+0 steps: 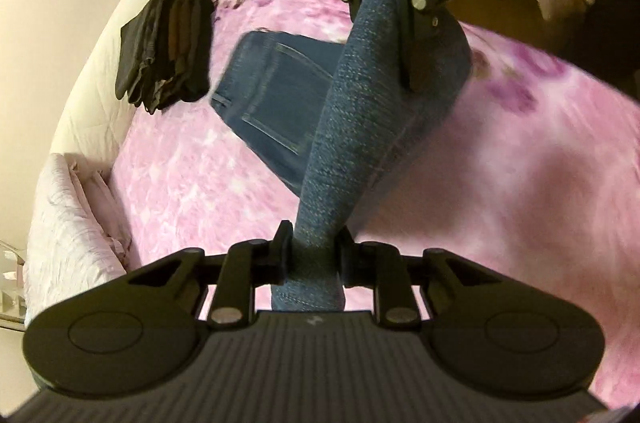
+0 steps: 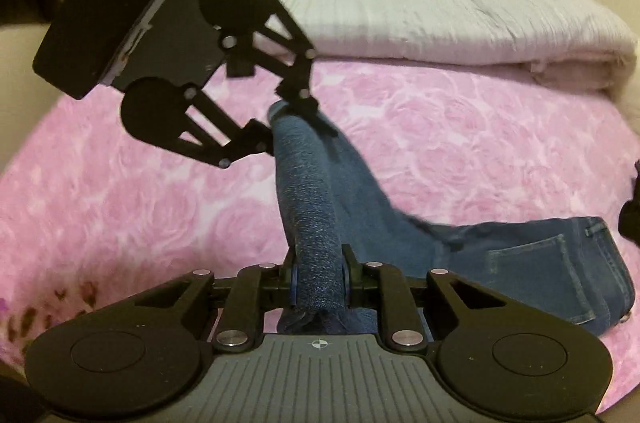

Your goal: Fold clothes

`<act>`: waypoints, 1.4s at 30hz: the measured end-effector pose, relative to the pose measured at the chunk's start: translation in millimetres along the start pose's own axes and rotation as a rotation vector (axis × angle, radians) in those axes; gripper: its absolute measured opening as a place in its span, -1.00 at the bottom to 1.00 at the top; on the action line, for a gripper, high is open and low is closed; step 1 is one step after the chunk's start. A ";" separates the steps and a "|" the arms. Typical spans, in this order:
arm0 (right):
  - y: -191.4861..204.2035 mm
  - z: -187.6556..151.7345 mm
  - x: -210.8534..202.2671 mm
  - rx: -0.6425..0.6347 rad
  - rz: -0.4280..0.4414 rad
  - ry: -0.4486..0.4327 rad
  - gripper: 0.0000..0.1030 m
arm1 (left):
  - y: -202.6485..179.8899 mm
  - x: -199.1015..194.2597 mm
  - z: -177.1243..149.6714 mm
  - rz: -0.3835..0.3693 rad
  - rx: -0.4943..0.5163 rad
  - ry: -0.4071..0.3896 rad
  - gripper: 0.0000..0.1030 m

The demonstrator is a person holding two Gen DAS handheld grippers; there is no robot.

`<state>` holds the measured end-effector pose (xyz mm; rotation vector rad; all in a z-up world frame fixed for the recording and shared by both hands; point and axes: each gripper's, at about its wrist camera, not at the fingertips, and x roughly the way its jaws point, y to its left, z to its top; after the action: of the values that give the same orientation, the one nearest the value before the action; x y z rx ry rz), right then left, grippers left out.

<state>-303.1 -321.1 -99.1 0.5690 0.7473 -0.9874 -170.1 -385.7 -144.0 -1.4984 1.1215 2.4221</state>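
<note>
Jeans of dark blue denim (image 1: 352, 127) hung between your two grippers, one end lifted clear while the seat with its stitched back pocket (image 1: 280, 91) lay on the pink rose-patterned bedspread (image 1: 520, 203). Denim like this is likely heavy and fairly stiff for cloth: it will not slip easily, but its hanging weight would pull at a shallow pinch. You took it where it is best taken, at the narrow end, with the fabric bunched into a thick roll so the pads had plenty to bite on.

Your left gripper (image 1: 314, 255) had its jaws drawn nearly together and clamped on that roll, the fabric filling the gap between them. Your right gripper (image 2: 318, 279) was likewise almost closed and pinching the same bunched edge a little way along, so that the stretch of denim between the two ran taut.

A stack of dark folded garments (image 1: 164, 47) sat near the bed's white edge, beside the jeans but apart from them, and a pale folded quilt (image 2: 460, 19) lay at the bed's far side.
</note>
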 end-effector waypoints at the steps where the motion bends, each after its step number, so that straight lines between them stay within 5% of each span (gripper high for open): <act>1: -23.6 5.4 -9.7 0.017 0.026 -0.005 -0.64 | 18.8 6.1 14.6 -0.019 -0.009 0.010 -0.64; 8: -232.9 -10.3 -18.6 0.288 0.309 -0.058 -0.64 | 136.8 118.3 110.1 -0.204 -0.078 0.113 -0.64; 12: -340.6 -35.3 -9.2 0.464 0.390 -0.044 -0.64 | 192.1 197.9 154.0 -0.292 -0.103 0.149 -0.64; 16: -427.0 -62.6 6.0 0.619 0.413 -0.036 -0.64 | 228.8 274.6 186.6 -0.350 -0.106 0.179 -0.57; 20: -487.1 -92.7 38.9 0.767 0.345 -0.007 -0.63 | 250.9 347.0 192.7 -0.345 -0.245 0.231 -0.29; 25: -506.1 -108.8 36.7 0.813 0.190 -0.022 -0.29 | 270.6 357.2 168.0 -0.295 -0.431 0.218 -0.29; 29: -500.2 -121.5 0.1 0.862 -0.006 -0.106 0.34 | 280.8 333.8 132.7 -0.279 -0.619 0.179 -0.27; 31: -485.1 -125.9 -19.2 0.902 -0.068 -0.163 0.34 | 279.5 321.5 118.6 -0.300 -0.711 0.134 -0.29; 35: -439.3 -114.1 -32.4 0.865 -0.050 -0.245 0.32 | 269.3 323.6 110.9 -0.388 -0.848 0.007 -0.38; 37: -425.8 -105.3 -16.1 0.828 -0.009 -0.222 0.30 | 264.3 342.0 115.3 -0.420 -0.866 -0.015 -0.41; 42: -438.6 -107.0 29.9 0.776 -0.139 -0.124 0.25 | 253.1 391.1 121.7 -0.417 -0.900 0.002 -0.68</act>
<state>-715.2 -454.6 -230.0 1.1207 0.2700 -1.4319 -570.2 -610.0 -290.6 -1.6569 -0.3719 2.6854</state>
